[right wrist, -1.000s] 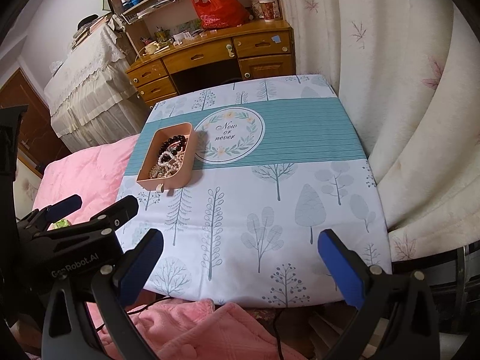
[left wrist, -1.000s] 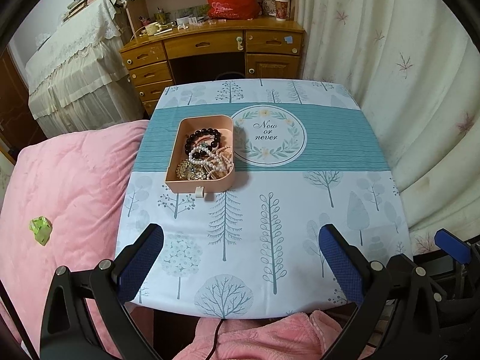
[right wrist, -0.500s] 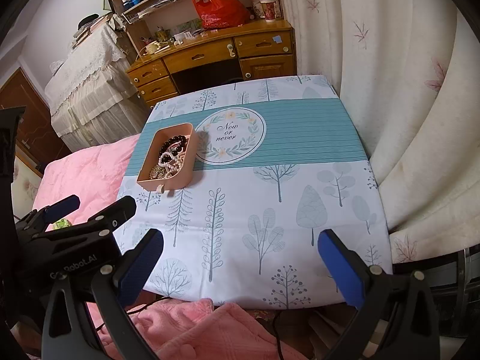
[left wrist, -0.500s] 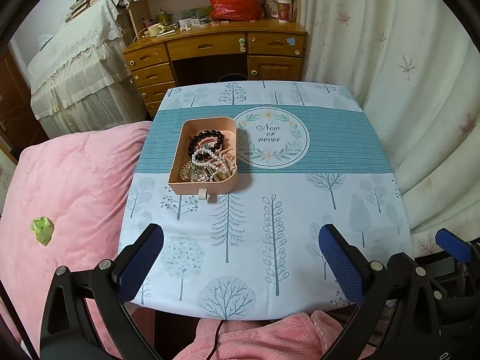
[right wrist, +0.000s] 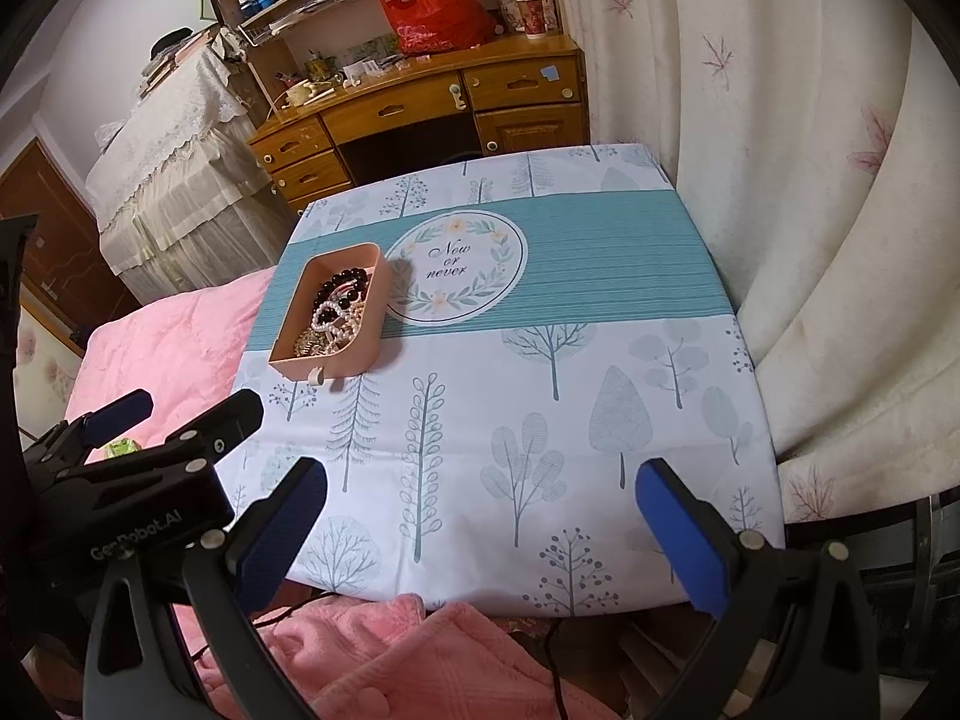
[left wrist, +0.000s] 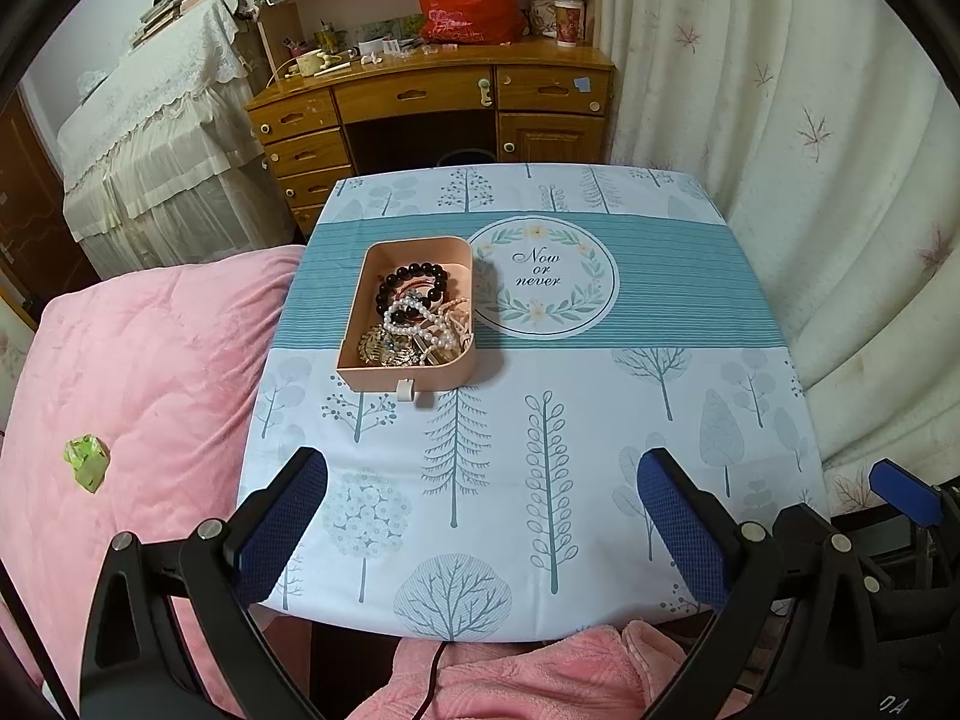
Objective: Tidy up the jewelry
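A shallow pink plastic tray with rounded corners (left wrist: 414, 373) is sitting on the bench, on the tree-printed blue and white cloth (left wrist: 600, 420), toward its left side and just beside the round "Now or never" emblem (left wrist: 543, 276). Inside it a heap of jewelry is lying tangled — a bracelet of dark round beads (left wrist: 413, 287) at the far end, a white pearl strand (left wrist: 420, 324) looping across the middle, and a gold-coloured filigree piece (left wrist: 384, 348) at the near end.

Both tools are hovering over the near edge of the bench, well apart from the tray. The left hand-held gripper (left wrist: 480, 525) is standing wide open with nothing between its blue pads, and the right hand-held gripper (right wrist: 480, 525) is likewise spread and holding nothing.

I am judging the pieces to be light and limp: the strands will be sagging and slipping off smooth pads, and a pull on one will likely be dragging its neighbours along. The dark bead bracelet looks the easiest to take hold of — pinching across its exposed far arc, where it is lying free of the pearls. The tray itself seems light enough to be skidding on the cloth.
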Tool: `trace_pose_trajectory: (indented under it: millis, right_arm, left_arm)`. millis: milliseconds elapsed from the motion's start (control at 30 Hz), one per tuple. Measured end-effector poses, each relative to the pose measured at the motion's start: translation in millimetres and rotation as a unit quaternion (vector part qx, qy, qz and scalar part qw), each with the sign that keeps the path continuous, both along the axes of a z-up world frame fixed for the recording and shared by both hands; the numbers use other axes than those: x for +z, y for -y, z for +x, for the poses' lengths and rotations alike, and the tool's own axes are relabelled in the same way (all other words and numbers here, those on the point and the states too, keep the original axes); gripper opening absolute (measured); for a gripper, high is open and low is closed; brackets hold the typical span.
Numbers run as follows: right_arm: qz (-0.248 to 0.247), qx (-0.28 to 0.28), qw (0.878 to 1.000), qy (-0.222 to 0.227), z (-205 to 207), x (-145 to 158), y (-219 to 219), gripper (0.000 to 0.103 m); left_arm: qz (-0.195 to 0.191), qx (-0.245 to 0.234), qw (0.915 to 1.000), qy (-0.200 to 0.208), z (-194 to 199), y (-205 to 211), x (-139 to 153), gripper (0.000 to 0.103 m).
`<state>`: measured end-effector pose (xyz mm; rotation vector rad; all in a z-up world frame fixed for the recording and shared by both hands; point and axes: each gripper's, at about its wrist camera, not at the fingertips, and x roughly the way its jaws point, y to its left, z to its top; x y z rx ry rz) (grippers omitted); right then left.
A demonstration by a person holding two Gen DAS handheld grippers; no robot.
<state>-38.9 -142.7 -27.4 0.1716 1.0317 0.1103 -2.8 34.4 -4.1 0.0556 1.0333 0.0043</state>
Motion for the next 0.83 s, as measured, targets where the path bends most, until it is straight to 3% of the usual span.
trace_pose_trajectory:
  millis: [833]
  right_arm:
    - [-0.004,-0.008,1.0,0.012,1,0,17,0.103]
  left_arm:
    - [0.009,-0.008,0.9999,0.001,1,17,-6,0.102]
